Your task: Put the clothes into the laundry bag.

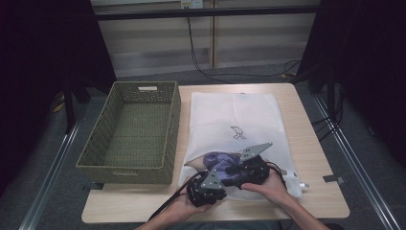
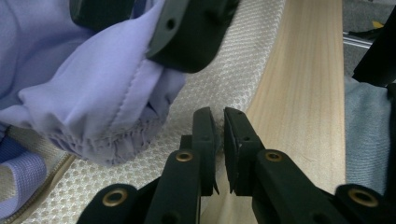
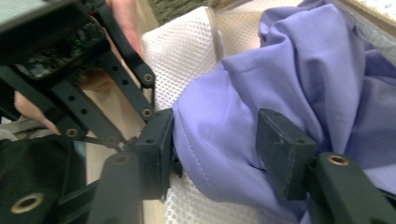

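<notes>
Both tools sit low in the high view, at the near edge of the bench (image 1: 311, 143). Left tool (image 2: 218, 133), at the lower centre of its own view, has its jaws pressed almost together, pinching the edge of the white mesh bag (image 1: 234, 120); wisps of mesh show in the narrow slit between the pads. Right tool (image 3: 212, 140) has its jaws spread wide around a bulge of the lilac garment (image 3: 289, 65), the left pad touching the cloth and the right pad set against a fold; whether they press on it I cannot tell. In the high view the garment shows as a purple bunch at the bag's near opening, just above the two tools in the frame. Beyond it, the mesh bag lies flat toward the upper centre of the bench. A green woven basket (image 1: 95, 143) stands at the left, just beside the bag.
</notes>
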